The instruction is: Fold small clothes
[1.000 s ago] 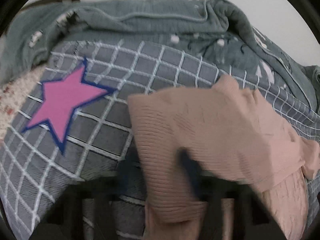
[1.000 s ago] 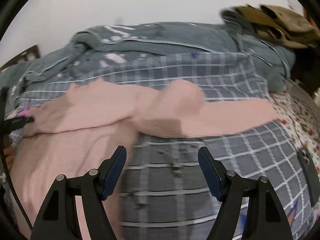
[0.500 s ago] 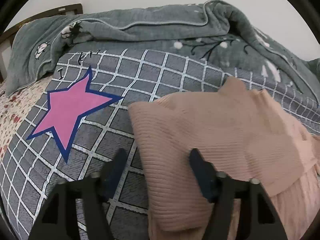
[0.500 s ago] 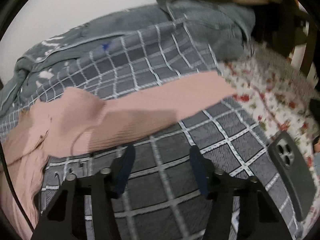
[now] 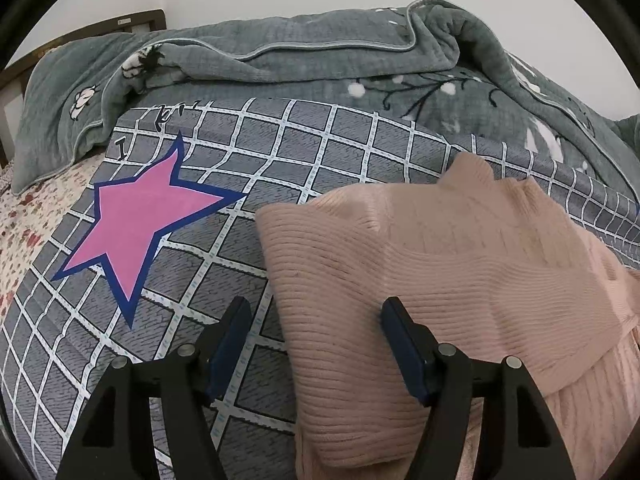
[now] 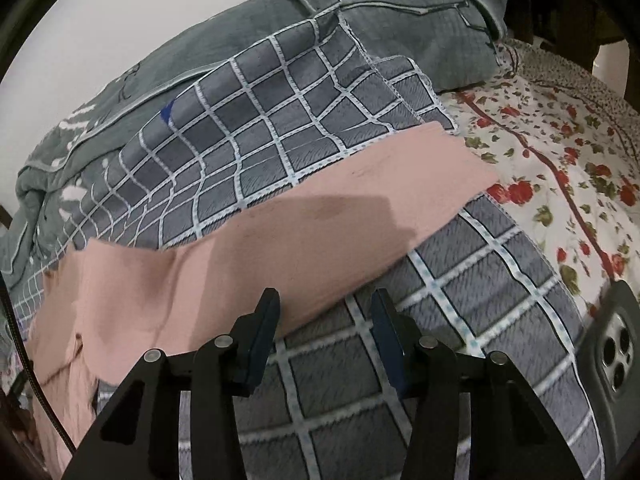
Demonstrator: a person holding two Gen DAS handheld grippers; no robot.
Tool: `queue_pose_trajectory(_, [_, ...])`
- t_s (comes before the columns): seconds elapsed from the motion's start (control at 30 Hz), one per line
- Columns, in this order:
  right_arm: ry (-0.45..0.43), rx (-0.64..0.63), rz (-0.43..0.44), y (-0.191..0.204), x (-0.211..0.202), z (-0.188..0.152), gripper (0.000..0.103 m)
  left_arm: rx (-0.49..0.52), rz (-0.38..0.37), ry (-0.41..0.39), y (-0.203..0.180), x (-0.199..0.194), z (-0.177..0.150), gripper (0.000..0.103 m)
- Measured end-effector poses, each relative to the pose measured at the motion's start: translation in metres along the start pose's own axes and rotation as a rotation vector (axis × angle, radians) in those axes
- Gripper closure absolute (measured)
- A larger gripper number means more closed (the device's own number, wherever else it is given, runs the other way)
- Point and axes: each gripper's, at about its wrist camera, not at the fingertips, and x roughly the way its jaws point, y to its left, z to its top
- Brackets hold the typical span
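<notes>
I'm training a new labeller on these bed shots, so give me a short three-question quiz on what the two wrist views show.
1. True or false: the left tool is clamped on the pink sweater.
2. What lies stretched out ahead of the right tool? A) a sweater sleeve B) a towel C) a sock
3. Fill in: the checked blanket carries a pink ____ outlined in blue.

Key: 1 false, its jaws stand open with the folded sweater edge lying between them, having just been opening. 2 A; that tool's jaws have just been closing but pinch nothing. 3 star.
</notes>
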Motion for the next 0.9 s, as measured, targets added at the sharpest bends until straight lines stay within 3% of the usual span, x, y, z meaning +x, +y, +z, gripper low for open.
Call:
queue_pose_trajectory(0.13, [0.003,0.032,0.017,-0.004,0.009,0.007,0.055,0.004,0.005,-0.002,0.000,0.000,0.000,0.036])
queue_pose_trajectory(0.27, [-0.014,0.069,0.019,-0.011,0.012,0.010,0.065,0.017,0.020,-0.007,-0.002,-0.001,0.000,0.036])
queue_pose_trajectory(0.4, [-0.039,0.084,0.015,-0.014,0.011,0.011,0.094,0.033,0.034,-0.017,-0.005,-0.003,0.000,0.036])
queue_pose_trajectory(0.43, [-0.039,0.083,0.037,-0.015,0.012,0.012,0.097,0.037,0.036,-0.020,-0.006,-0.004,0.000,0.036])
queue_pose_trajectory(0.53, [-0.081,0.062,0.048,-0.010,0.003,0.012,0.097,0.041,0.038,-0.031,-0.007,-0.006,-0.001,0.036])
queue_pose_trajectory(0.63, [-0.184,-0.007,-0.004,0.007,-0.023,0.013,0.098,0.025,0.030,-0.040,-0.004,-0.009,0.000,0.036])
queue_pose_trajectory(0.77, [-0.297,-0.114,-0.027,0.049,-0.064,0.017,0.098,-0.012,0.017,-0.066,0.003,-0.017,0.002,0.036])
queue_pose_trajectory(0.9, [-0.375,-0.219,-0.015,0.107,-0.099,0.019,0.098,-0.065,-0.011,-0.081,0.017,-0.027,0.005,0.027])
